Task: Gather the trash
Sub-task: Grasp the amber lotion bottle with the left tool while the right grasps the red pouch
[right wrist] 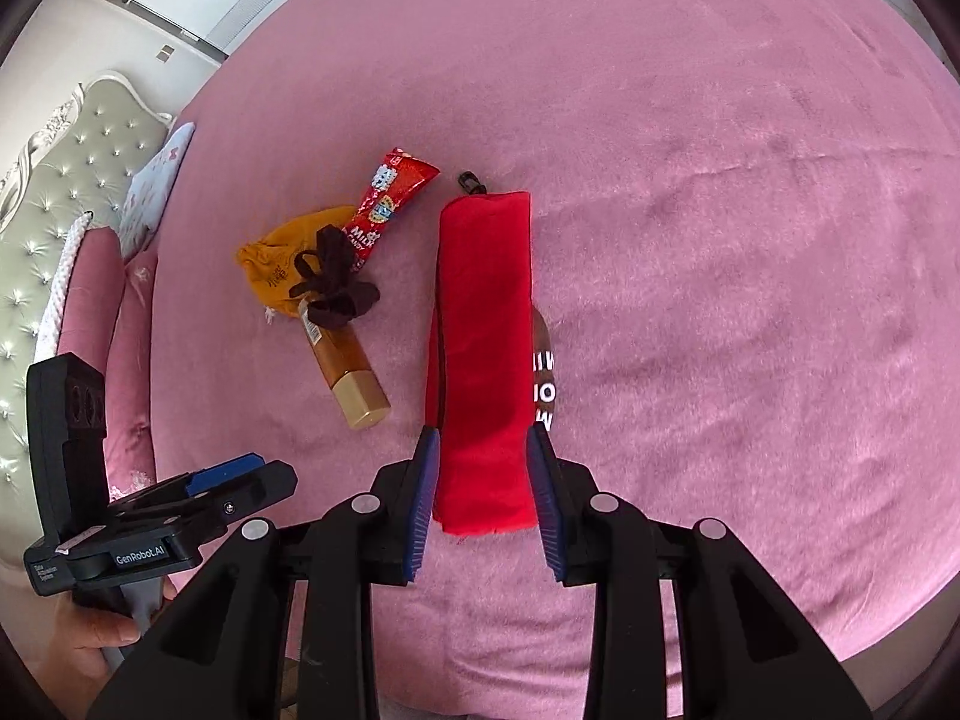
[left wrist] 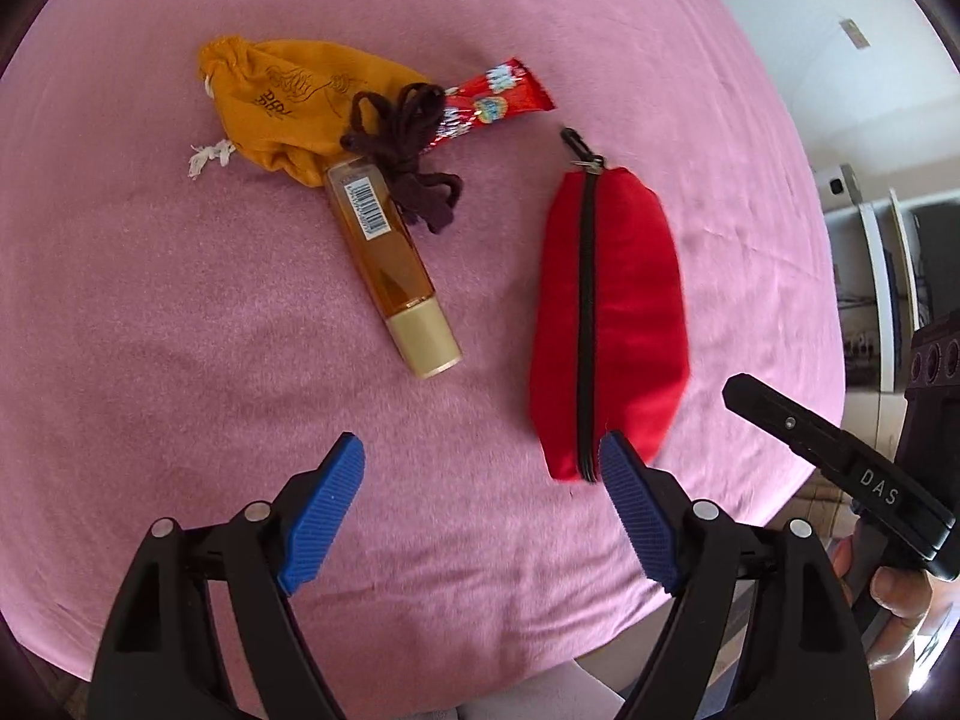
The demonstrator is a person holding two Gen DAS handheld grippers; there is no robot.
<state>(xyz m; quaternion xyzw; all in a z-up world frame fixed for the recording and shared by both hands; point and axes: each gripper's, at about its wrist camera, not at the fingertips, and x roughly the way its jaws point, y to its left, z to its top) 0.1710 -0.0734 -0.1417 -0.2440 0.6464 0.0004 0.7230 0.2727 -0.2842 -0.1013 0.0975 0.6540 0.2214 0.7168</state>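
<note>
- While the left wrist view looked down on a pink blanket (left wrist: 180,330) spread over a bed, the left tongs (left wrist: 482,456) stood wide with nothing between the blue pads, the right-hand pad just at the near end of a red zip pouch (left wrist: 624,312).
- Left of the pouch lay an amber bottle (left wrist: 393,264) with a cream cap, a dark brown cord (left wrist: 408,144) draped across its far end, a mustard drawstring bag (left wrist: 288,102) behind it, and a red candy wrapper (left wrist: 498,102) poking out beside the bag.
- At the right edge, the right tongs' black finger showed, held by a hand (left wrist: 900,588).
- From the right wrist view, the right tongs (right wrist: 483,450) stood narrow, pads on either side of the red zip pouch's (right wrist: 486,330) near end; whether they pressed it I cannot tell.
- A brown wrapper (right wrist: 545,372) with white letters peeked from behind the pouch.
- The candy wrapper (right wrist: 390,198), bag (right wrist: 270,264) and bottle (right wrist: 348,372) lay left of it; the left tongs (right wrist: 240,474) hovered lower left.
</note>
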